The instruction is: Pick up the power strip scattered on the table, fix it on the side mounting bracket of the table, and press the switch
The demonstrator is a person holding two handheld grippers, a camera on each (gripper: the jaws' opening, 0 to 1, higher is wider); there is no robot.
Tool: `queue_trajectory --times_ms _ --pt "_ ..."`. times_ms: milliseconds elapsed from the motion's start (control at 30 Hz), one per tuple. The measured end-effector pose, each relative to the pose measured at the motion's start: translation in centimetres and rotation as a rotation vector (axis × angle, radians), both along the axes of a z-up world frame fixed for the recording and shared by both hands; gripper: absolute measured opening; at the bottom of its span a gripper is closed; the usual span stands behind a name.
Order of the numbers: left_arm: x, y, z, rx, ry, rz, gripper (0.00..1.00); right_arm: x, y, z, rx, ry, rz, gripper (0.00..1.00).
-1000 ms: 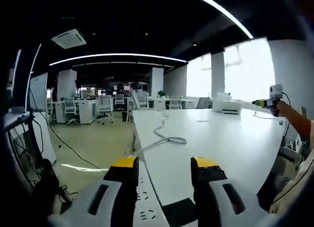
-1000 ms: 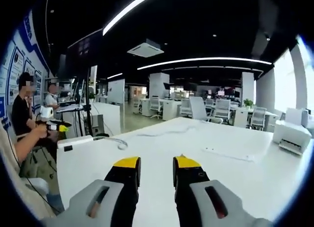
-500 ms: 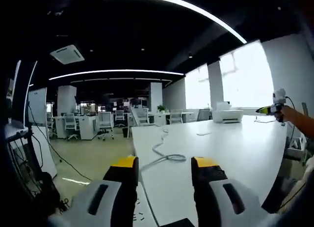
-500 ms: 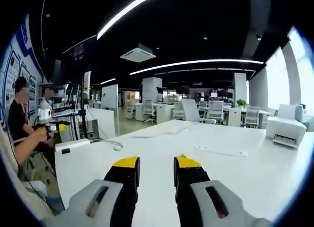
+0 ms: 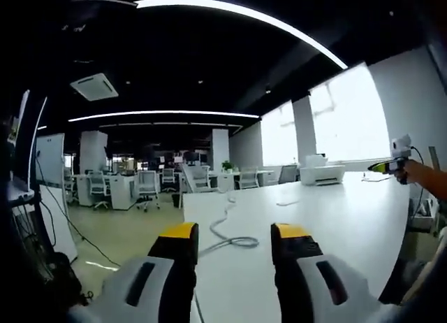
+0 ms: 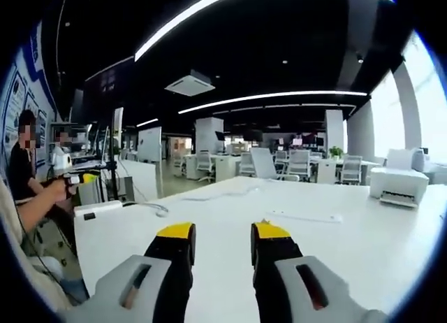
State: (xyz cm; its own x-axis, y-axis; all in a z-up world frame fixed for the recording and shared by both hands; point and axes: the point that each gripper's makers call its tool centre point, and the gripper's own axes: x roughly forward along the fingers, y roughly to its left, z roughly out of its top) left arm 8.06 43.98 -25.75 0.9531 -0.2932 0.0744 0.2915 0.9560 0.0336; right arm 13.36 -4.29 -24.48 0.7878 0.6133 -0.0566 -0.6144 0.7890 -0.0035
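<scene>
1. While both hands hold level above the white table (image 5: 328,218), the left gripper (image 5: 232,233) has tipped upward since a second ago: the socket strip that showed under its jaws then has slid out of the bottom of the left gripper view.
2. Its yellow-tipped jaws stand apart with nothing between them.
3. Ahead of it a grey cable (image 5: 227,232) lies looped on the tabletop, running away toward the far edge.
4. At the right of that view the right gripper is held out over the table edge in the person's hand (image 5: 418,173).
5. Seen in its own view, the right gripper (image 6: 221,233) also has its jaws apart and empty, lifted a little from before.
6. Off to the left in the right gripper view sits the white power strip (image 6: 98,211), on the table's near corner, well apart from the jaws.
7. A white printer (image 6: 398,183) rests at the far right.
</scene>
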Motion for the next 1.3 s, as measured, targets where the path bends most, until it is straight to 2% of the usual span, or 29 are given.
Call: queue_trajectory --times_ms 233,467,600,833,1033,1233,1300 --pt "0.6 -3.3 0.6 0.002 -0.031 -0.027 0.47 -1.3 0.6 -0.1 -0.003 -0.03 -0.019 0.29" --pt "1.1 -6.4 0.7 -0.013 -0.039 -0.077 0.47 -1.7 -0.5 -0.2 0.013 -0.046 -0.05 0.29" --pt "1.3 -7.9 0.6 -0.017 -0.046 -0.101 0.47 -2.3 -0.3 -0.4 0.021 -0.054 -0.062 0.29" --pt "1.3 -9.1 0.2 -0.037 -0.056 -0.112 0.47 -3.1 -0.3 -1.1 0.034 -0.057 -0.079 0.3" --pt "1.3 -9.8 -0.5 -0.047 -0.059 -0.11 0.47 -3.4 -1.2 -2.3 0.055 -0.049 -0.087 0.3" --pt "1.2 -10.3 -1.4 -0.045 -0.048 -0.109 0.47 -2.9 -2.5 -4.0 0.067 -0.021 -0.087 0.3" --pt "1.2 -10.2 -1.5 -0.047 -0.045 -0.106 0.47 -2.0 -3.8 -4.4 0.065 -0.013 -0.086 0.31"
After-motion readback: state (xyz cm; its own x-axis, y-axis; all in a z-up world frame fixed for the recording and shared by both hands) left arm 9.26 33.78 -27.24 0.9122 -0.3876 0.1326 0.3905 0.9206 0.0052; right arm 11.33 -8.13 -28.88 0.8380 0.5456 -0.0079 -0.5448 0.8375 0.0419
